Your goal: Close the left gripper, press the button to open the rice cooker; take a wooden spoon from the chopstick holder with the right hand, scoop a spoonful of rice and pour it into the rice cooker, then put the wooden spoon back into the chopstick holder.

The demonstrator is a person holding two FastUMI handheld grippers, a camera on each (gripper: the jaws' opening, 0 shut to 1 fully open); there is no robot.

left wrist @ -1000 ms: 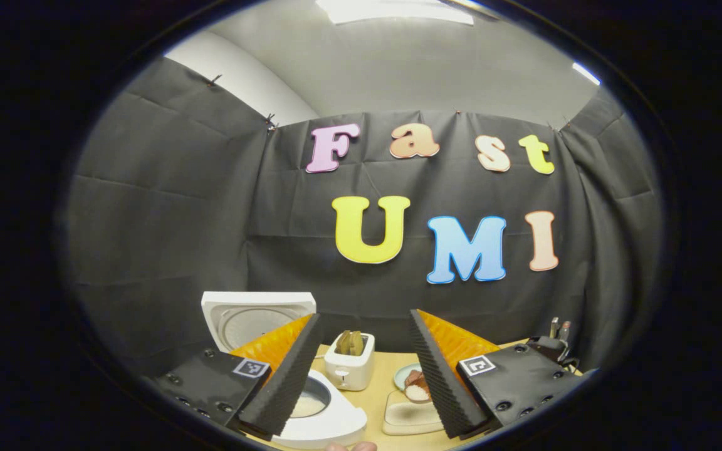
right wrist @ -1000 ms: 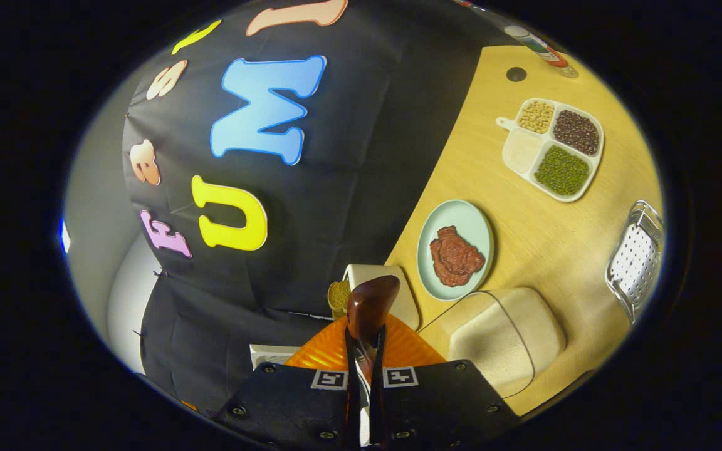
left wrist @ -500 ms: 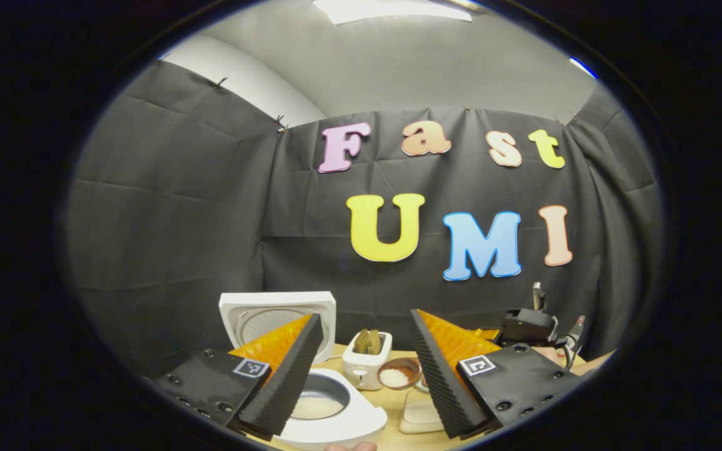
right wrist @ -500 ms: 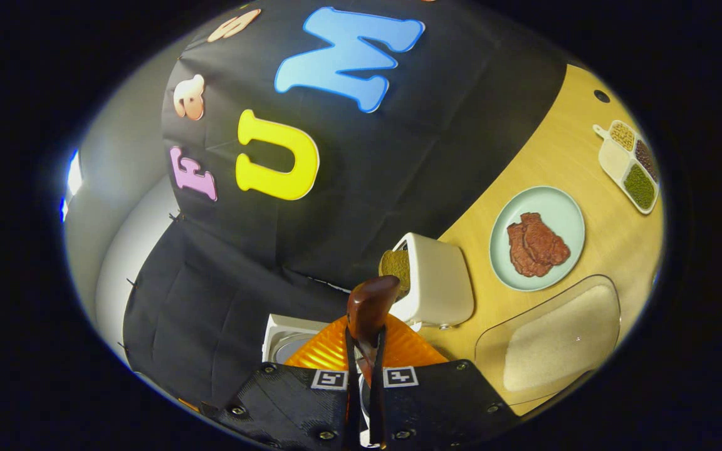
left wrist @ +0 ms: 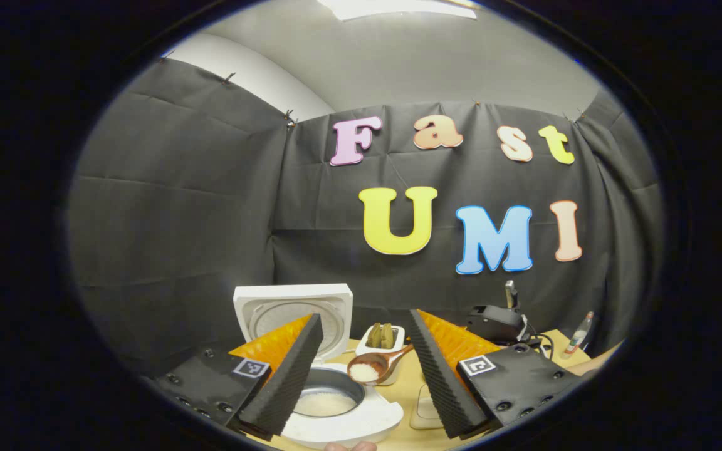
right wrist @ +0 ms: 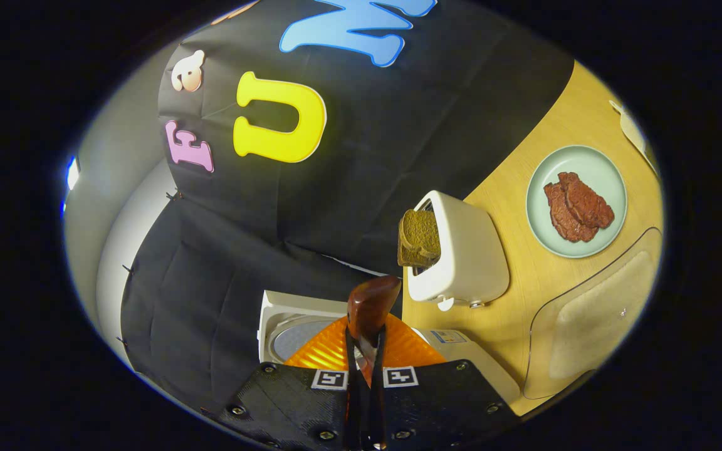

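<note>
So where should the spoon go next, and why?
Probably a bit further over the pot, then tip. The spoon, pinched in the right tool, holds rice beside the pot's rim, and the lid is up.

**Spoon of rice above the open cooker**

The white rice cooker (left wrist: pixel 336 416) stands open, lid (left wrist: pixel 295 310) upright, some rice in its pot. The dark wooden spoon (left wrist: pixel 370 368) hangs level just above the rim, its bowl holding a small heap of white rice.
</note>
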